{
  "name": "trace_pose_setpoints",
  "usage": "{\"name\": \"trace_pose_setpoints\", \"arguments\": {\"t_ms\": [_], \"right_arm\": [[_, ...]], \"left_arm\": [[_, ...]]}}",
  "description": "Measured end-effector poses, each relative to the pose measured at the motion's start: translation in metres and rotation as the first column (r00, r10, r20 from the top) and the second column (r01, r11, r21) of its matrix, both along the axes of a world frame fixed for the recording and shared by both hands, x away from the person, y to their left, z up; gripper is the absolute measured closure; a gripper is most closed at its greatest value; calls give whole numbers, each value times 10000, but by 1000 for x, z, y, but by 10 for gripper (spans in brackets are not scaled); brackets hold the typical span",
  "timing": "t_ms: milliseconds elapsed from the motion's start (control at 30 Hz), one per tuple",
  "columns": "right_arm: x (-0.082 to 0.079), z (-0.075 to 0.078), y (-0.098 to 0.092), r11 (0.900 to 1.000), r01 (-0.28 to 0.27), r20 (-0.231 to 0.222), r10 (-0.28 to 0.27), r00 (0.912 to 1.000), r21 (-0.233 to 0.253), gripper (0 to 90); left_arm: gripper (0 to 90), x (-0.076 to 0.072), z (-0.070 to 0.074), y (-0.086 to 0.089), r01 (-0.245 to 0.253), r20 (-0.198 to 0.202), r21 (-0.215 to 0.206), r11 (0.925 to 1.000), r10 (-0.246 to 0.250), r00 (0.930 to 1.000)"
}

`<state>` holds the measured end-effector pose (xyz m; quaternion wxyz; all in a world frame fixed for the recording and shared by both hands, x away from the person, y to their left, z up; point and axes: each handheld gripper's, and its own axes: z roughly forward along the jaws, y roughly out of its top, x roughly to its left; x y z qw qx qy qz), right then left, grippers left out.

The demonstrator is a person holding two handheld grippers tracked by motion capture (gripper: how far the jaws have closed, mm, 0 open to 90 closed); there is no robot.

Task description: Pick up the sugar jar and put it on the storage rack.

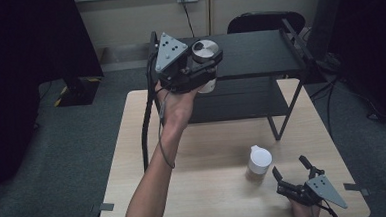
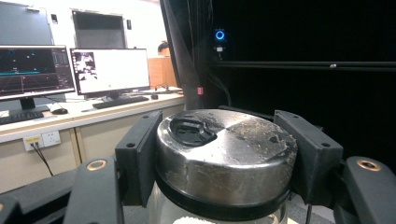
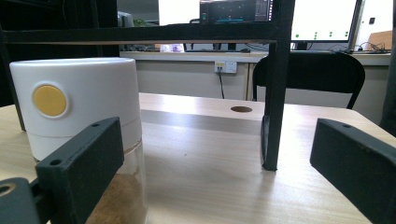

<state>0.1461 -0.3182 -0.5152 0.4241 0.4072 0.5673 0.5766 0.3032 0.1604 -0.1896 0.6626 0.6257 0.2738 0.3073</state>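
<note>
While the left gripper [image 1: 204, 63] is raised in the upper middle of the high view, level with the top of the black shelf rack [image 1: 258, 52], its fingers [image 2: 138, 156] are closed on a clear jar with a metal lid [image 2: 226, 156], one black pad pressed against each side of the lid's rim. Seen from the left gripper view, that lid sits in the lower centre of the frame, brushed and scuffed silver with a round black flip tab set into its top left part, and white grains show through the glass just below the black band under it; no brand or lettering can be read on it. Low in the right corner of the high view, the right gripper [image 1: 290, 176] rests on the tabletop [image 1: 208, 152] with its fingers [image 3: 80, 170] spread wide and gripping nothing. A second jar with a white cap [image 1: 259, 162] stands on the tabletop just to the upper left of those fingers, apart from them. From the right gripper view this jar fills the left side of the frame, beside the near finger; whether they touch cannot be told. Its cap carries a plain round yellow dot [image 3: 49, 101] with no writing, and brown powder shows through the clear body.
</note>
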Motion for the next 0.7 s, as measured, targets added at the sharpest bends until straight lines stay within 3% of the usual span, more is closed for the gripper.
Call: {"name": "trace_pose_setpoints", "arguments": {"t_ms": [133,300,467,700], "right_arm": [[0,0,0,10000,-1,7,1,10000,6,15],[0,0,0,10000,-25,-2,25,10000,0,15],[0,0,-1,10000,-53,4,53,10000,8,15],[0,0,-1,10000,-70,3,70,10000,6,15]], "left_arm": [[353,8,5,-5,-199,7,182,9996,199,9998],[353,26,4,-6,-523,-168,48,9986,523,9985],[353,42,1,-5,-902,-370,-425,9950,887,9954],[353,49,-1,-10,-1096,-458,-444,9930,1076,9931]]}}
